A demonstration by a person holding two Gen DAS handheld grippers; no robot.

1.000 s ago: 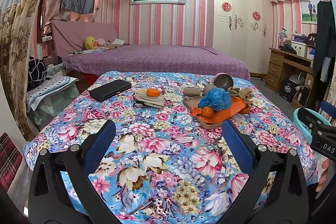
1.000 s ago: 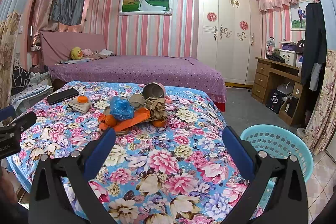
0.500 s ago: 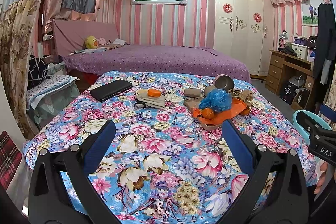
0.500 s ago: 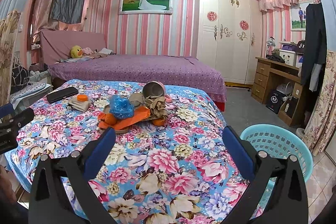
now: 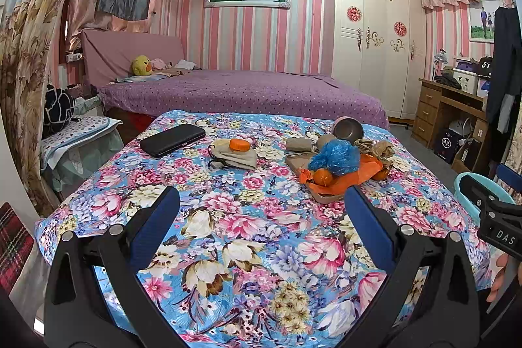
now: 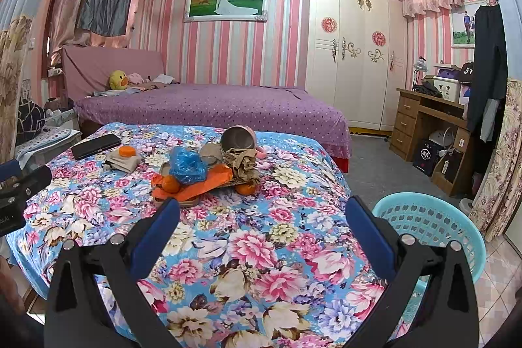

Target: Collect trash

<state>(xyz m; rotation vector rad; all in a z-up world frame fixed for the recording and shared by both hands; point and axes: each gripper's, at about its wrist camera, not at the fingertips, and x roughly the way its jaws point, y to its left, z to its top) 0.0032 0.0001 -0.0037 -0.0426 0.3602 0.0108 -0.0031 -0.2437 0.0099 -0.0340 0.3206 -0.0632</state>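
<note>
While both hover apart above the floral desk (image 5: 248, 237), left hand-held gripper (image 5: 261, 201) released, right hand-held gripper (image 6: 261, 211) released, crumpled blue plastic bag (image 6: 187, 167) on orange wrapper (image 6: 202, 185) mid-desk, turquoise basket (image 6: 430, 217) beside desk.

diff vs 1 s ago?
Both open grippers, left gripper and right gripper, eased slightly toward the floral table, so the trash pile looks a bit nearer. Nothing grasped or released. Blue bag, crumpled paper and basket stayed put.

One blue bag (image 6: 187, 165), two oranges (image 6: 170, 184) – one basket (image 6: 427, 217), one phone (image 5: 172, 140), one cup (image 6: 237, 137)
</note>
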